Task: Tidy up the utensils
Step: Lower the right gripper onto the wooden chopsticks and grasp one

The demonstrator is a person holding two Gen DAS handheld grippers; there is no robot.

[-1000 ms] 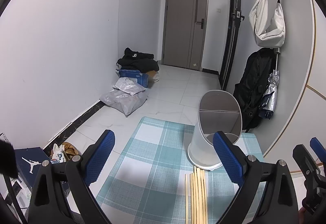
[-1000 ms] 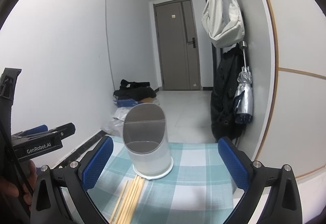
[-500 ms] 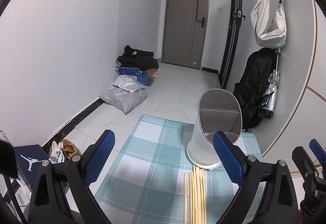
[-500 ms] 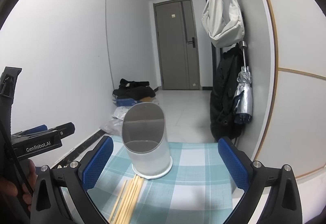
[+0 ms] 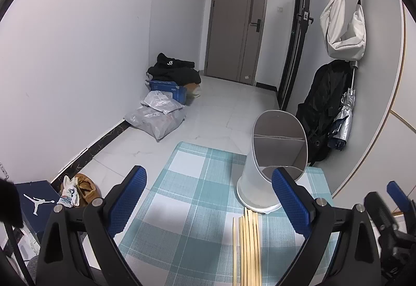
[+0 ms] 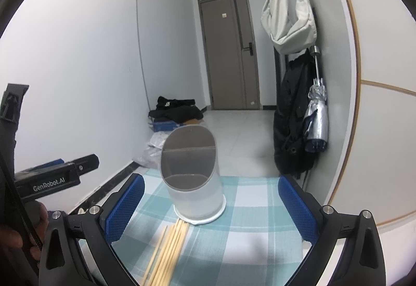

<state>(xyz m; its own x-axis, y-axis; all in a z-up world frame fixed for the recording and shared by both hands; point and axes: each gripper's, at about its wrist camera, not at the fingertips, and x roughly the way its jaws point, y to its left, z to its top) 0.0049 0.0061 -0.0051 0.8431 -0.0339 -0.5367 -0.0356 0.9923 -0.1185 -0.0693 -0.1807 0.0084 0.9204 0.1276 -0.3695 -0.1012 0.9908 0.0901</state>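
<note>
A white, slant-topped utensil holder (image 5: 270,171) with a divider inside stands upright on a teal plaid mat (image 5: 197,195); it also shows in the right wrist view (image 6: 193,182). Several wooden chopsticks (image 5: 248,241) lie side by side on the mat just in front of the holder, also in the right wrist view (image 6: 170,247). My left gripper (image 5: 210,203) is open and empty above the mat, short of the chopsticks. My right gripper (image 6: 212,208) is open and empty, with the holder and chopsticks between its fingers in view.
The mat covers a small table beside the right wall. Beyond its far edge is a tiled hallway floor with grey parcel bags (image 5: 156,117), a blue box (image 5: 169,90) and black clothes. A black backpack (image 5: 322,109), umbrella and white bag hang on the right wall.
Both grippers have shifted slightly; the chopsticks and holder sit a little higher in the views. Nothing was grasped or moved.
</note>
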